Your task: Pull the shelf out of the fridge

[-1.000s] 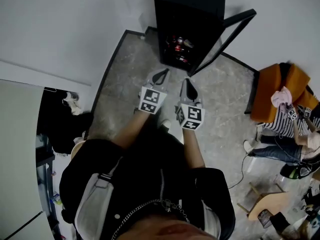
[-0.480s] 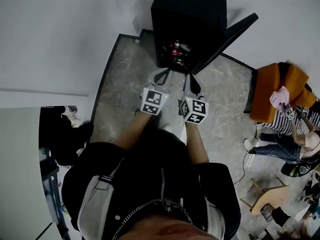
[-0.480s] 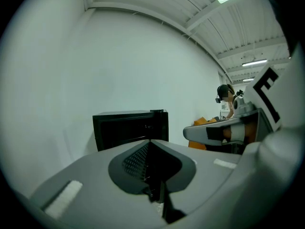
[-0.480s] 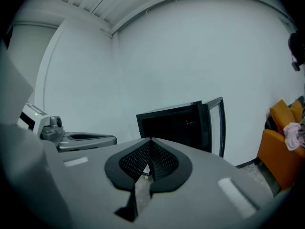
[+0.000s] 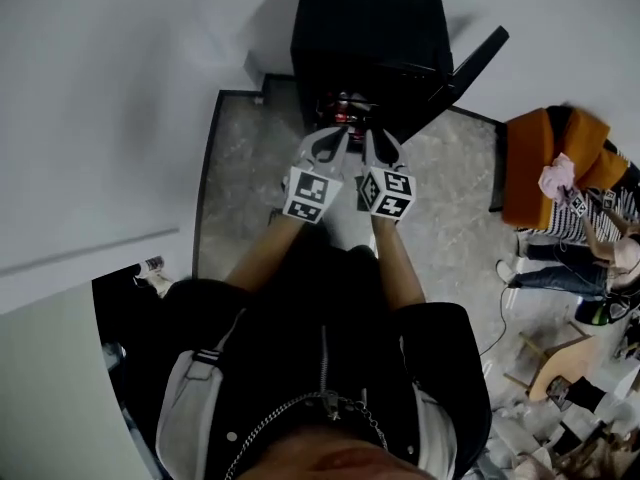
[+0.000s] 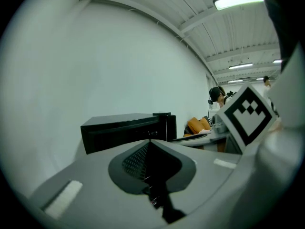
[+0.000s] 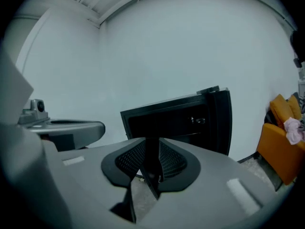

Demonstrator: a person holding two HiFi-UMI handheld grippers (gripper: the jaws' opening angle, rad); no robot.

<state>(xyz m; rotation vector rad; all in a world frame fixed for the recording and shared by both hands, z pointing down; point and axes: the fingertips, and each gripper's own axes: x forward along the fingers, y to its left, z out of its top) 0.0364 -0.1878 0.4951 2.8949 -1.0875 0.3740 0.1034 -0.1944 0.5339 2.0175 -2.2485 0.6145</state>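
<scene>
My left gripper has its jaws pressed together. My right gripper has jaws that have just been opening, slightly spread and empty. Both are at the mouth of the open fridge. The shelf seems to sit inside, too dim to be sure.

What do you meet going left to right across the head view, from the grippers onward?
left gripper → right gripper (its jaws have just been opening, nothing between them) → fridge door, swung open → orange chair
</scene>
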